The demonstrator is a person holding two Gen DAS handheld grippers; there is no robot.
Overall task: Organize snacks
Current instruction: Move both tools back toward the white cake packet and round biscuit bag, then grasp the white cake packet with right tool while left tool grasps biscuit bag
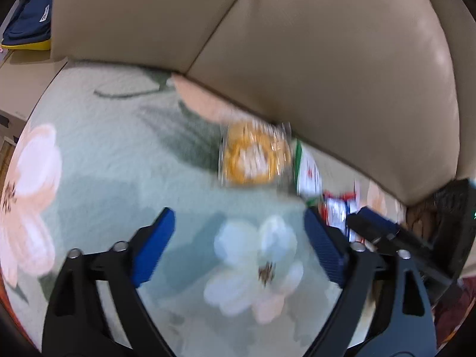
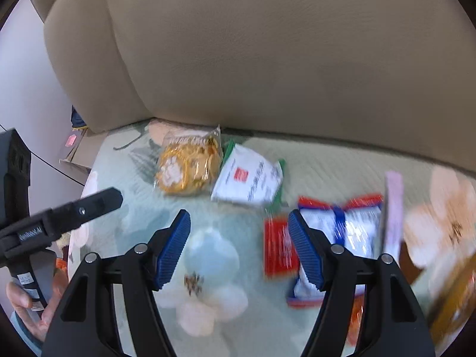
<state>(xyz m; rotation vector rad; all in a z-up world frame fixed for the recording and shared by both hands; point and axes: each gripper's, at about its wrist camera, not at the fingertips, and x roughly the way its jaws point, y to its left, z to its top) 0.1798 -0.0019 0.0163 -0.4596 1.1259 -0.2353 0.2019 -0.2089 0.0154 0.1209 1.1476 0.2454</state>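
Both grippers hovered empty, jaws spread wide — left gripper (image 1: 239,244), right gripper (image 2: 239,247) — over the floral cover (image 1: 98,163). Snack packets (image 2: 250,178) lay scattered near the backrest; likely next, closing on one.

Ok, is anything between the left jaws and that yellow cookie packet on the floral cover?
Nothing visible. The open left gripper faces the clear-wrapped yellow cookie packet across bare floral cover.

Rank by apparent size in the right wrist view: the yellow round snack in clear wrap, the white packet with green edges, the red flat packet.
1-2. White packet with green edges and yellow round snack in clear wrap: look alike.
3. Red flat packet: smallest, though nearer and blurred.
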